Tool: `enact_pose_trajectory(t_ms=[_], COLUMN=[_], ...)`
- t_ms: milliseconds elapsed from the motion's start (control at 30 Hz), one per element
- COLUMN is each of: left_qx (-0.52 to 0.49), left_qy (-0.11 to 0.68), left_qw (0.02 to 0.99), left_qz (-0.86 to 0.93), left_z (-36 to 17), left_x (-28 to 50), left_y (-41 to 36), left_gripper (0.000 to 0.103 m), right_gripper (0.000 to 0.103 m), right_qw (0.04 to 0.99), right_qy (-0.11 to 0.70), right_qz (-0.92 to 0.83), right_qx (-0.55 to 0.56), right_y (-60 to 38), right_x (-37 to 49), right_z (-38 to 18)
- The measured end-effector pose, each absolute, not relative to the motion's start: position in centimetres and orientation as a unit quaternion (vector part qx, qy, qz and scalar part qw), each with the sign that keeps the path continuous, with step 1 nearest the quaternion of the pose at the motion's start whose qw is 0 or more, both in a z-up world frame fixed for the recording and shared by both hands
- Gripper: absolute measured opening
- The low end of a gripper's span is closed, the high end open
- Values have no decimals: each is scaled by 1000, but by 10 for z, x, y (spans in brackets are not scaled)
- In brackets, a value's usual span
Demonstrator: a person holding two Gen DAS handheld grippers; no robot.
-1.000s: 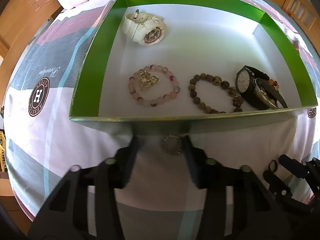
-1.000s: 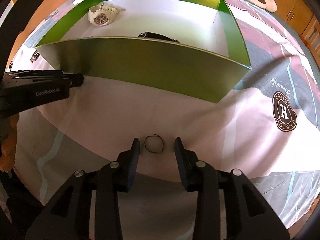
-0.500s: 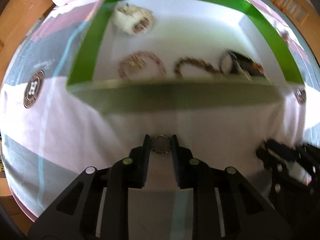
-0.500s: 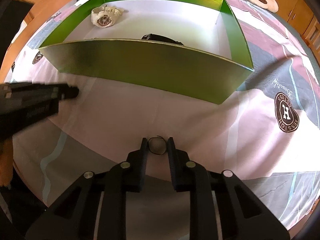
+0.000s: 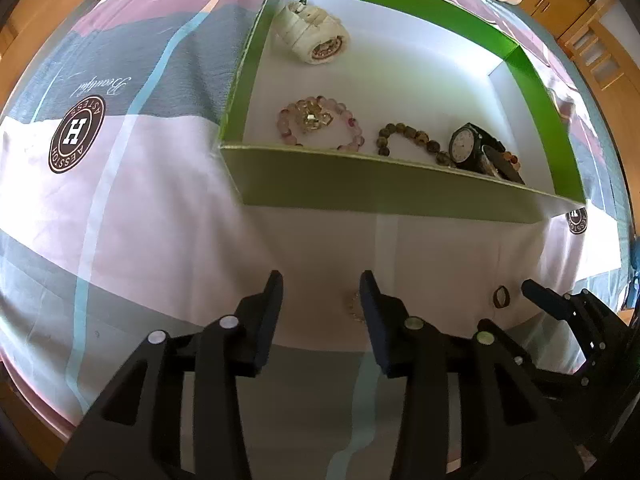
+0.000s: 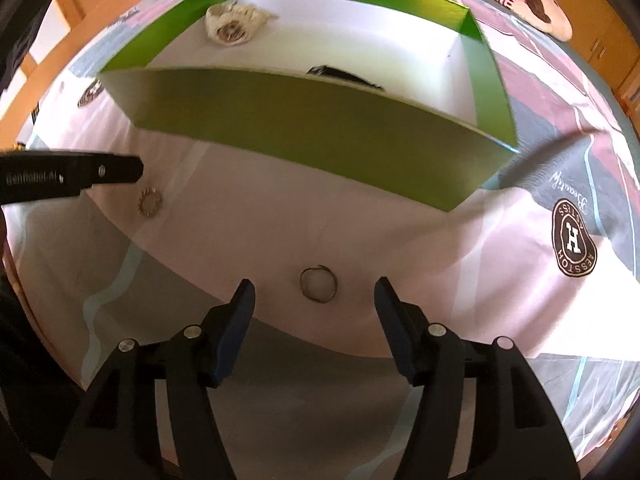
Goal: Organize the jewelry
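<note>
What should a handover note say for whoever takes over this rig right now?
Left claw: open, jaws just reopened, beaded ring beside its right finger on the bedsheet.
Right claw: open, just reopened, thin ring lying loose between its jaws.
Done: white watch, pink bracelet, brown bracelet and black watch lie in the green box.
Left: both rings into the box.

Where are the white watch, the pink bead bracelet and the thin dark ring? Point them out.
white watch (image 5: 326,46), left wrist view, on its dial.
pink bead bracelet (image 5: 354,122), left wrist view, on a bead.
thin dark ring (image 6: 335,285), right wrist view, on its rim.
</note>
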State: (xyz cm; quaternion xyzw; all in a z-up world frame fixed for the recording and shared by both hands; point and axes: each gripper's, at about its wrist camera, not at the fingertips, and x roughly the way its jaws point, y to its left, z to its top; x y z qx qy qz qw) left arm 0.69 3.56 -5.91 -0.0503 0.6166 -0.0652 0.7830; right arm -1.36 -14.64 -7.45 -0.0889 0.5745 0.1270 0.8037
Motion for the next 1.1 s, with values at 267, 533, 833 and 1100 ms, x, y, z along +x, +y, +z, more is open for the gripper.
enact_pose_trajectory(t_ms=[267,533,833,1100], left_qx=[16,48,63,64], left_qy=[603,603,597,597], left_qw=[794,793,796,796], left_qz=[-77,-74,-72,-72], left_z=[-63,-76,-81,-81], left_x=[-2,-4,-9,-6], left_y=[7,-19,-36,-23], left_gripper=[52,52,52,55], right_gripper=[61,61,61,57], right_qw=[802,804,806,808], right_qy=[578,575,573,568], right_qz=[122,120,116,121], right_qx=[-91,-92,-91,-98], right_y=[-145,-141,-142,-139], right_x=[-10,-15,-17,-20], right_z=[-79,-78,-76,-76])
